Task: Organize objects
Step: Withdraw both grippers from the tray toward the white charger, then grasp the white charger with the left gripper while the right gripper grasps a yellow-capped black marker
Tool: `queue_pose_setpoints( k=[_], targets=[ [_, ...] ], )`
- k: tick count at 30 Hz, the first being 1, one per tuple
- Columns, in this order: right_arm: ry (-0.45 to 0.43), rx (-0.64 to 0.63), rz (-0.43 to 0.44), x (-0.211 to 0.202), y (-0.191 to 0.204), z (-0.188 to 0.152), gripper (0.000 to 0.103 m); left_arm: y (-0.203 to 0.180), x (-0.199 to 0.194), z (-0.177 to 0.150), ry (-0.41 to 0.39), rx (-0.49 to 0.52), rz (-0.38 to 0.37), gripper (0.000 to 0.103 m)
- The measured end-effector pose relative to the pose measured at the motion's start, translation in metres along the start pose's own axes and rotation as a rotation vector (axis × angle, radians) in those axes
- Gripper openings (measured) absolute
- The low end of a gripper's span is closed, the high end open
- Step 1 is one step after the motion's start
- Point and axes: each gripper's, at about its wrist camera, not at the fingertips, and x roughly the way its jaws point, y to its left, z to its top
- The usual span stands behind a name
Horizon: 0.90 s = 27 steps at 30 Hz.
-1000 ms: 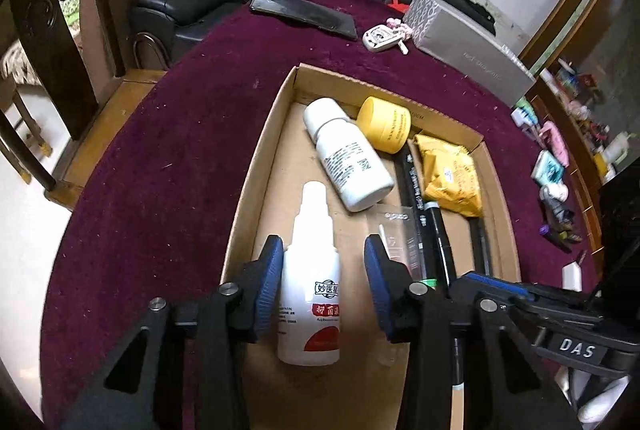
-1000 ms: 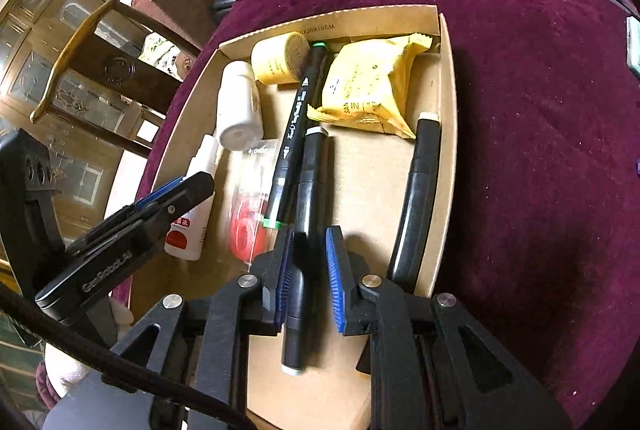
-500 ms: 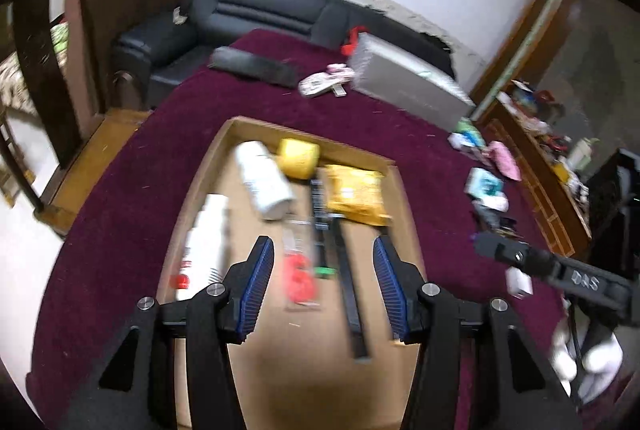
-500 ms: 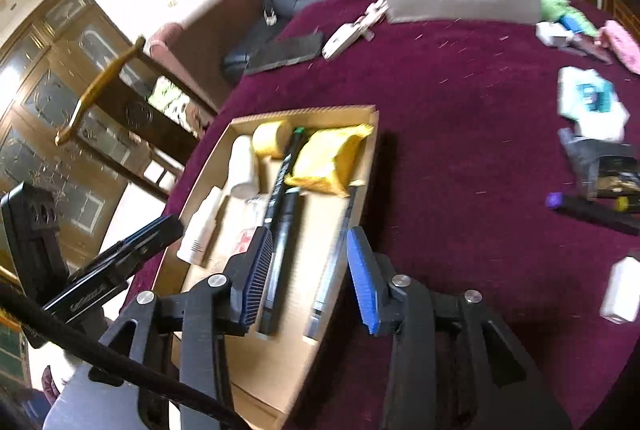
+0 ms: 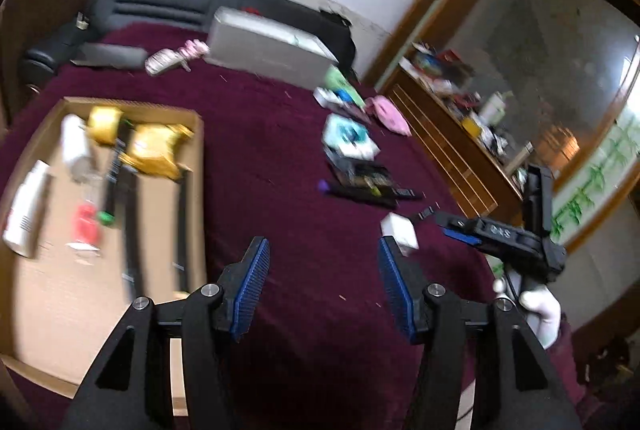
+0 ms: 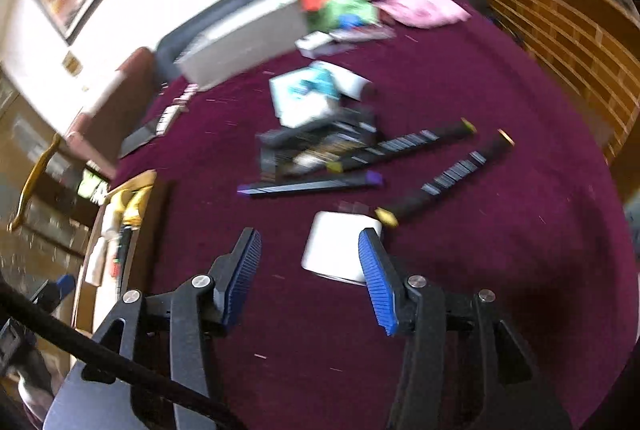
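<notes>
A cardboard tray [image 5: 196, 166] lies on the maroon table at the left. It holds two white bottles, a yellow jar, a yellow packet [image 5: 154, 150] and black pens. My left gripper [image 5: 322, 286] hangs over bare cloth to the tray's right, its jaws opening with nothing between them. My right gripper [image 6: 310, 278] is over the table's right part, jaws opening and empty. A white square box [image 6: 340, 246] lies just beyond its right finger. Black pens [image 6: 312, 186] with coloured caps lie past the box. In the left wrist view the right gripper's body [image 5: 504, 238] shows at the right.
A grey long box [image 5: 272, 50], a teal-and-white packet [image 5: 348, 136], a pink pouch [image 5: 388, 110] and small clutter lie at the table's far side. A black sofa [image 5: 160, 6] stands behind. A wooden cabinet [image 5: 448, 134] runs along the right. A gloved hand [image 5: 540, 310] shows.
Both grippers have left the tray and swung right over the maroon cloth. The right one let go of the black pen. Both pairs of jaws stand wider.
</notes>
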Motion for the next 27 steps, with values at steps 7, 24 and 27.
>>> queue_pose_setpoints(
  k=[7, 24, 27],
  targets=[
    [0.032, 0.106, 0.020, 0.032, -0.031, 0.001, 0.050, -0.012, 0.018, -0.016, 0.055, -0.009, 0.006, 0.050],
    [0.044, -0.106, 0.265, 0.033, 0.030, -0.001, 0.054, 0.000, 0.026, -0.022, 0.069, -0.019, 0.078, 0.050],
    [-0.024, -0.032, 0.053, 0.017, -0.012, 0.013, 0.054, -0.004, 0.034, -0.025, 0.088, -0.023, 0.058, 0.050]
  ],
)
